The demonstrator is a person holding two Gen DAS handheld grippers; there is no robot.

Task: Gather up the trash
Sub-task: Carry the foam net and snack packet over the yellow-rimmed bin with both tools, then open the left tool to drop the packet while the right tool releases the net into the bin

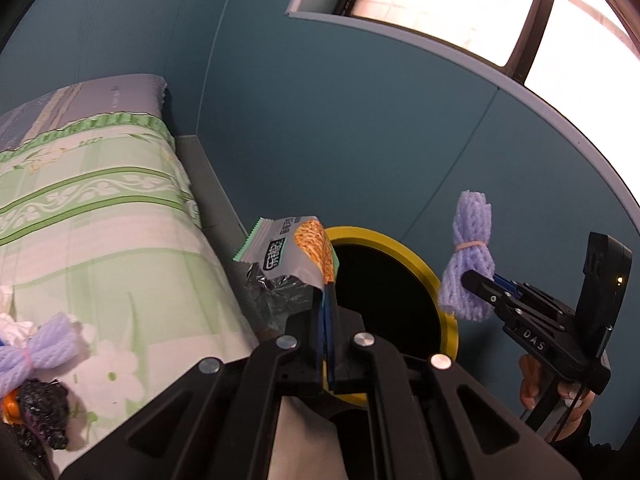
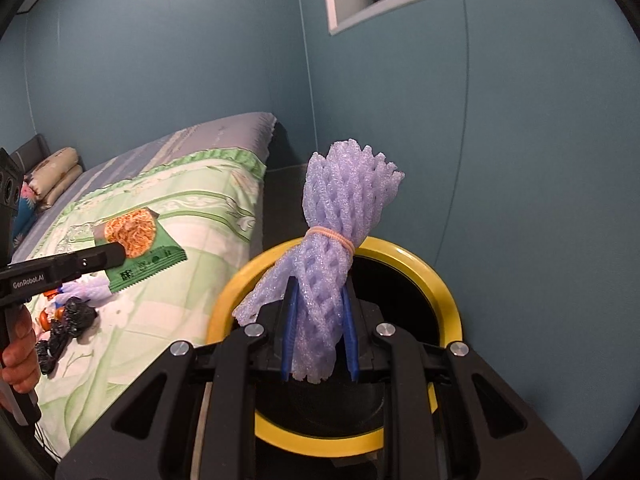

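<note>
The purple foam net (banded at its middle) stands upright over the yellow-rimmed bin, clamped in the right gripper, while the left gripper pinches a snack wrapper beside the rim, its lower end hidden.

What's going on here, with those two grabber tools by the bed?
A person is clearing trash off a bed with a hand-held gripper in each hand. The left gripper is clamped on a snack wrapper, and the right gripper is clamped on a purple foam net. Both are held near a yellow-rimmed bin beside the bed. More litter, including another foam net, lies on the bedcover.
</note>
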